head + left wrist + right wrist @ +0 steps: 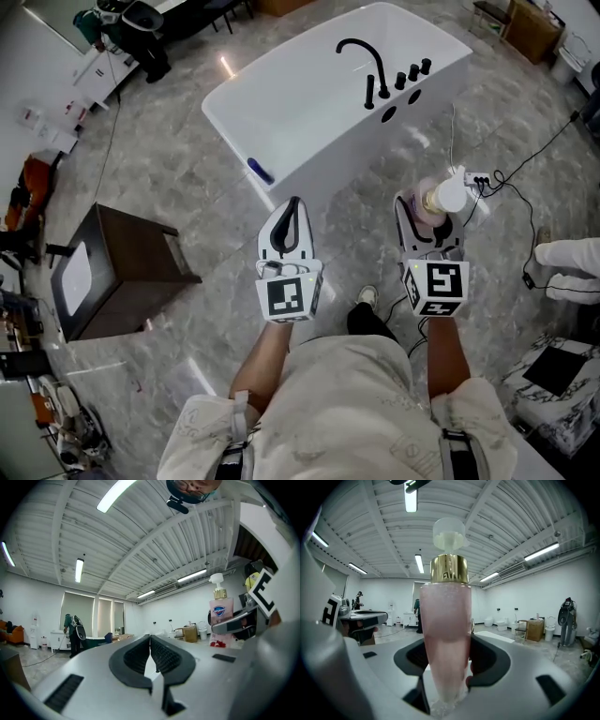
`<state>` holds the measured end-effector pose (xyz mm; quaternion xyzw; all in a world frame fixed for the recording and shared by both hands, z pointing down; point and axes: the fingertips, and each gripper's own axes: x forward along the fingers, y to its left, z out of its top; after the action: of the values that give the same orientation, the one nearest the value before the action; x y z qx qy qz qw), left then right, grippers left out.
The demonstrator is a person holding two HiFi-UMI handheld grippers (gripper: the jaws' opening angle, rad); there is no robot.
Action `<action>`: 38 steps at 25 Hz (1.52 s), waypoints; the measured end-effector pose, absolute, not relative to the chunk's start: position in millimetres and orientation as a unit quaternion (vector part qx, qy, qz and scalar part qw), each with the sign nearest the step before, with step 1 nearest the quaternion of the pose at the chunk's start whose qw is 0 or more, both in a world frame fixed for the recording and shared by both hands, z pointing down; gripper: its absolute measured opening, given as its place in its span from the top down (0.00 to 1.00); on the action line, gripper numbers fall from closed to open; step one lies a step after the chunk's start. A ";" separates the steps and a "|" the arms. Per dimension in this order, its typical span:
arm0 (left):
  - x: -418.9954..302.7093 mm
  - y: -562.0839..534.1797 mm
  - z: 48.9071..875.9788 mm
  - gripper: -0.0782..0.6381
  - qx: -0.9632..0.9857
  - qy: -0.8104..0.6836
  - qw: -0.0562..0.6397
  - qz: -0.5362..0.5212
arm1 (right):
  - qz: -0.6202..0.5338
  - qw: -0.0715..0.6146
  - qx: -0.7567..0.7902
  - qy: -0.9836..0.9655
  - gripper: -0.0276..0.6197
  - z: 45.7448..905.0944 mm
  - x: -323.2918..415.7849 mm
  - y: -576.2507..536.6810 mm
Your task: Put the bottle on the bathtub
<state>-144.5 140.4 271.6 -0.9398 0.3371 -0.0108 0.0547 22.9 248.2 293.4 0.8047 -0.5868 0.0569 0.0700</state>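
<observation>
Above the marble floor [169, 178], right tongs [428, 214] clamp the bottle [445, 634].

- Dark wooden cabinet [122, 272] stands on the grey marbled floor [178, 178], off to the left.
- White power strip [478, 178] lies on the floor at right.
- Cardboard box [531, 28] sits in the far right corner.
- Ribbed white ceiling [140, 536] overhead, with strip lights [78, 570] lit.
- Person wearing a backpack [74, 629] stands at a counter at the far end, tall curtained windows [93, 616] just behind.
- White toilets [490, 620] are lined along the far wall, with a box on a stand [534, 629] near them.
- Grey upright machine [566, 620] stands further right.
</observation>
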 end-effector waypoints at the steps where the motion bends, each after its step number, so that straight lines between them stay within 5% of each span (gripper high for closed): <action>1: -134.0 138.4 271.4 0.89 -0.940 0.337 0.054 -0.012 | 0.057 0.070 0.805 -0.586 0.63 294.7 33.1 247.0; 23: 4.9 121.9 292.4 0.89 -0.955 0.294 0.043 -0.010 | 0.084 0.070 0.821 -0.560 0.63 325.6 150.6 235.8; 38: 42.3 19.8 304.2 0.88 -0.955 0.295 0.030 0.006 | 0.089 0.097 0.802 -0.583 0.63 330.4 176.1 118.6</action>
<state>42.3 19.8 304.2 -0.9551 0.2946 0.0065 0.0300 176.1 118.6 330.4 0.8016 -0.5832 0.0893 0.0965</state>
